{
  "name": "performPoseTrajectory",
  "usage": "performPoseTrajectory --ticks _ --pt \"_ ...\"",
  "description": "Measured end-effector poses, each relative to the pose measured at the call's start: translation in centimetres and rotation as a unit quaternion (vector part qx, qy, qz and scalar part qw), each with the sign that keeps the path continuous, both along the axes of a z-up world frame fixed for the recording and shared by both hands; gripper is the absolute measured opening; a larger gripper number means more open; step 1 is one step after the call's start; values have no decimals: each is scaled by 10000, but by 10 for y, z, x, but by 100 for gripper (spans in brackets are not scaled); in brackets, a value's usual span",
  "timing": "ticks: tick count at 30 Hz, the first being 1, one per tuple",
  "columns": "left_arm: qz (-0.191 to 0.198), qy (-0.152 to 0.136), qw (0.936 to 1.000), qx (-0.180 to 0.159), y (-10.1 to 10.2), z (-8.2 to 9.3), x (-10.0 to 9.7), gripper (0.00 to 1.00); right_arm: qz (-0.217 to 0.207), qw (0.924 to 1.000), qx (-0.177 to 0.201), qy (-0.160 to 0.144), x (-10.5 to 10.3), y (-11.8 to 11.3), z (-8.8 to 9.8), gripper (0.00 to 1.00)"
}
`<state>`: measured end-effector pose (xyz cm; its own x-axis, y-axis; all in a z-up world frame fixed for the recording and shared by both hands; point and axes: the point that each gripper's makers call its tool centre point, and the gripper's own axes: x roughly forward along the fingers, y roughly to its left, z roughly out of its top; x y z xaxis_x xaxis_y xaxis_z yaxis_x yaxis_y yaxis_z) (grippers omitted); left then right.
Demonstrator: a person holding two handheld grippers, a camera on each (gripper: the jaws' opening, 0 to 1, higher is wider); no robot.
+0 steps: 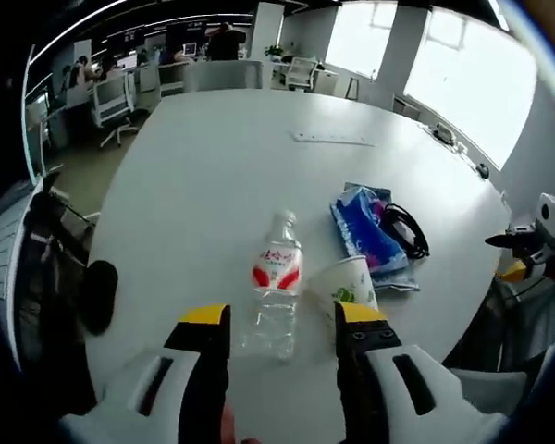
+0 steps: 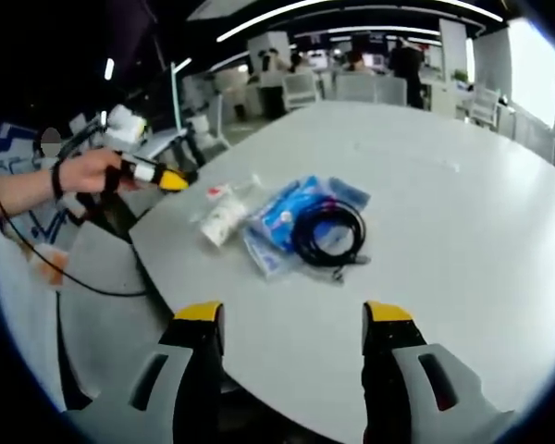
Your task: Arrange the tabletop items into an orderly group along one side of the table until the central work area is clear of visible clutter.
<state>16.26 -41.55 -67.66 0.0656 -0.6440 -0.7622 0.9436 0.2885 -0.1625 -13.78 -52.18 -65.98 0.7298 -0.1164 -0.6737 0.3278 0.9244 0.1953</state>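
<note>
Left gripper [image 1: 282,319]: my yellow-tipped jaws stand apart, holding nothing; they rise on either side of the bottle's base without touching it. From the right gripper view I see this gripper [image 2: 166,178] at the table's edge, in my hand [image 2: 92,171].
Water bottle [image 1: 276,289]: clear, red and white label, lying on its side on the white table [image 1: 213,176], cap pointing away from my left gripper. In the right gripper view it [image 2: 229,192] lies just beyond the cup.
Paper cup [image 1: 348,281]: white with a green mark, tipped on its side just beside the bottle, up against the blue packet. Seen again in the right gripper view [image 2: 224,222].
Blue packet [image 1: 365,231]: flat plastic pack next to the cup; also [image 2: 287,217].
Black cable [image 1: 405,229]: coiled, resting partly on the packet; in the right gripper view the coil [image 2: 328,233] sits on top of it.
Right gripper [image 2: 294,324]: my jaws are spread wide with nothing between them, above bare table [image 2: 444,203] near its edge, the cluster well ahead.
Background: office chairs [image 1: 120,97] and desks beyond the table.
</note>
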Motion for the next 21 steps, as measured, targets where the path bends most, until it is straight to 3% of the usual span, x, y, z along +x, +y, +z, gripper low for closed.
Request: performPoseTrajectory --ticks 9,17,21 --pt "-141 58 9990 425 -15 -26 -2 44 -100 9999 38 14 -6 -3 -1 58" --pt "-229 8 9966 785 -13 -46 -1 43 -122 9999 37 36 -10 -4 -3 59" --pt "-177 28 9966 803 -11 -50 0 38 -115 9999 32 24 -9 -5 -2 59"
